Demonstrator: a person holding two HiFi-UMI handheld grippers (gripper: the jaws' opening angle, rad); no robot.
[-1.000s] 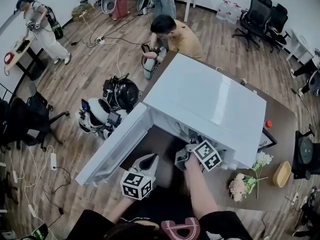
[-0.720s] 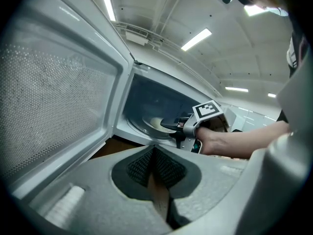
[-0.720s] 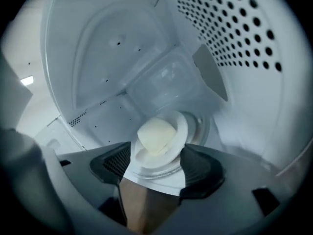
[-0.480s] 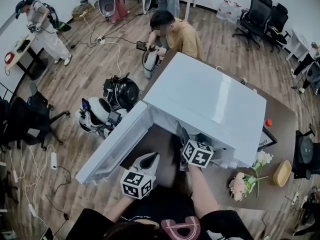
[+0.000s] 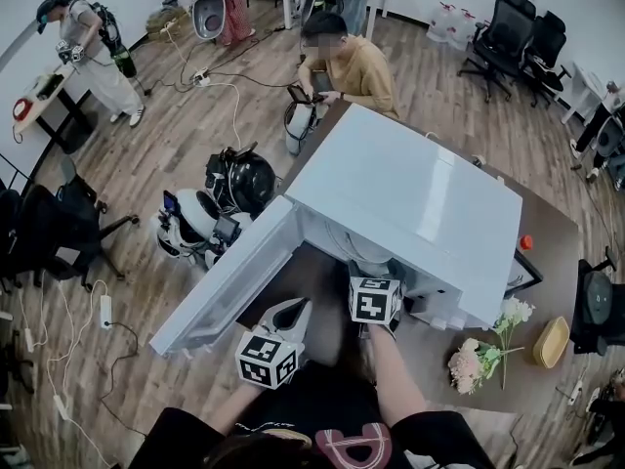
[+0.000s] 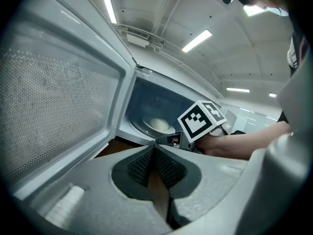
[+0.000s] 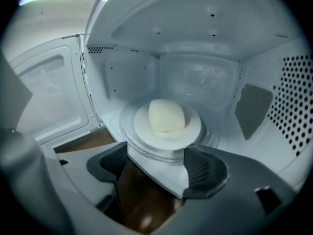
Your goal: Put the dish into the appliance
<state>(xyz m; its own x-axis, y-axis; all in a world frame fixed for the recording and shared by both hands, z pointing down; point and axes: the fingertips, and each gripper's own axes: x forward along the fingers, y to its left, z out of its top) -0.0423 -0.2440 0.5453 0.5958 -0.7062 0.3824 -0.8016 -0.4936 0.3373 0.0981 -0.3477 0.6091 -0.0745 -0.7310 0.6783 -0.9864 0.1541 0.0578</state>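
1. Your right hand-held gripper (image 7: 157, 156) sits at the lower centre of its view. Its jaws are spread wide, have just been opening, and pinch nothing. Between them shows only the front sill (image 7: 159, 174) of the appliance (image 5: 410, 193).
2. Just beyond its tips, mid-frame, the dish (image 7: 193, 125) rests on the turntable (image 7: 217, 137) inside the appliance, carrying a pale bun (image 7: 166, 115).
3. Your left hand-held gripper (image 6: 155, 155), lower centre of its view, has its jaws pressed together on nothing. The open door (image 6: 63, 97) fills that frame's left.
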